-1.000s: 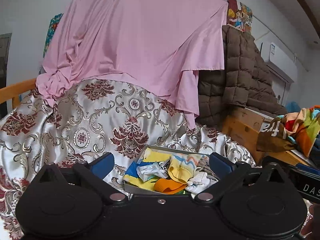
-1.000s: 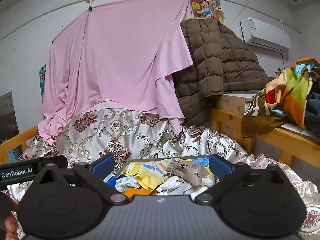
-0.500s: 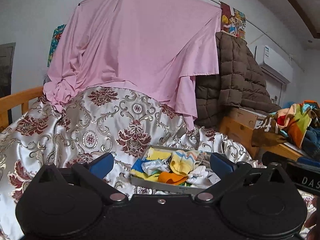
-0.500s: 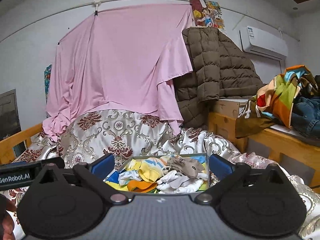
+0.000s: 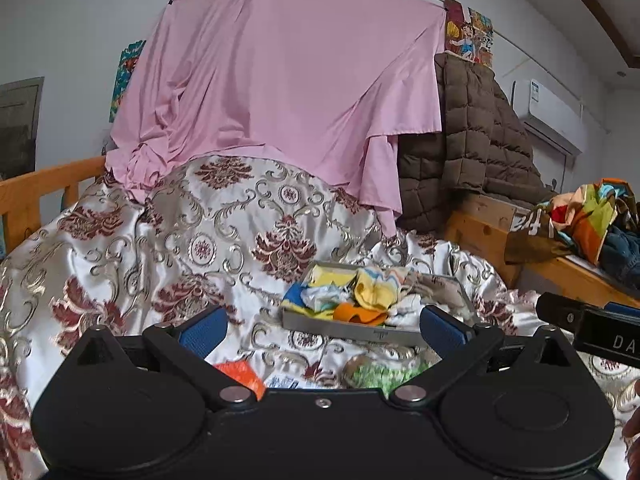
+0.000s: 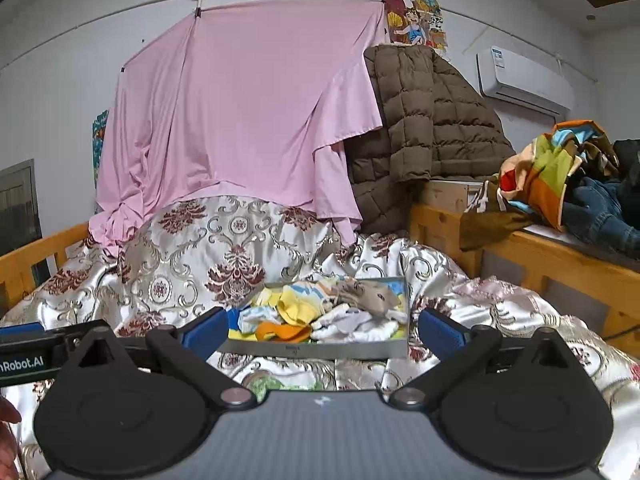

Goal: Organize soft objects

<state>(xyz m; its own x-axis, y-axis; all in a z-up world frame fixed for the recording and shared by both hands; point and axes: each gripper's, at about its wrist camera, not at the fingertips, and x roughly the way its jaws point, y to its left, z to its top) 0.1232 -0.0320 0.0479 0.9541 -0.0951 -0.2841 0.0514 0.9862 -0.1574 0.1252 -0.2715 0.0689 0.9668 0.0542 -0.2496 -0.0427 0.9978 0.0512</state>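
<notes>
A grey tray (image 5: pixel 344 326) (image 6: pixel 316 349) heaped with small socks and cloths in yellow, orange, white and brown lies on the patterned bedspread (image 5: pixel 168 248). My left gripper (image 5: pixel 322 330) is open, held back from the tray, which shows between its blue pads. Nearer than the tray lie an orange cloth (image 5: pixel 240 374) and a green speckled cloth (image 5: pixel 380 374) (image 6: pixel 260 384), partly hidden by the gripper body. My right gripper (image 6: pixel 322 330) is open too, with the tray framed between its fingers and nothing held.
A pink sheet (image 5: pixel 280 92) hangs behind the bed, a brown quilted coat (image 6: pixel 424 128) to its right. A wooden bench (image 6: pixel 540 256) at right carries colourful clothes and jeans. A wooden bed rail (image 5: pixel 36 192) runs at left. The other gripper shows at each view's edge.
Both grippers have drawn back and up from the tray, which now looks smaller and farther. The orange and green cloths on the bedspread have come into sight in front of it.
</notes>
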